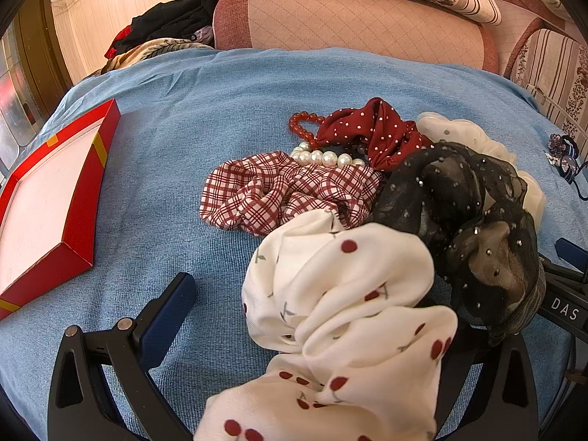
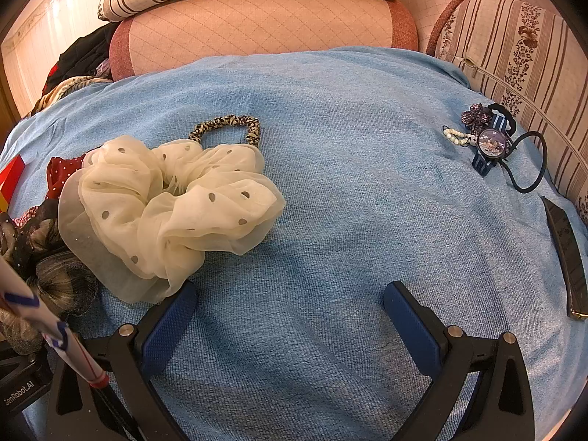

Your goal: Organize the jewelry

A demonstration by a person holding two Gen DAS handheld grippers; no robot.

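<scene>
In the left wrist view a white cherry-print scrunchie (image 1: 341, 305) lies between the jaws of my open left gripper (image 1: 305, 327); only the left blue finger (image 1: 172, 308) shows, the right one is hidden behind cloth. Beyond lie a black sheer scrunchie (image 1: 474, 220), a red plaid scrunchie (image 1: 279, 191), a red dotted scrunchie (image 1: 371, 132), a pearl bracelet (image 1: 323, 156) and a red bead bracelet (image 1: 305, 125). An open red box (image 1: 73, 228) sits left. My right gripper (image 2: 290, 316) is open and empty over the blue cloth (image 2: 349, 191), its left finger (image 2: 169, 323) touching a cream scrunchie (image 2: 165, 202).
A leopard hair tie (image 2: 228, 125) lies behind the cream scrunchie. A watch (image 2: 492, 147), flower clip (image 2: 474, 115), small pearl bracelet (image 2: 454, 136) and black elastic (image 2: 533, 161) lie at far right. A dark flat object (image 2: 567, 253) lies at the right edge. Cushions (image 2: 264, 25) stand behind.
</scene>
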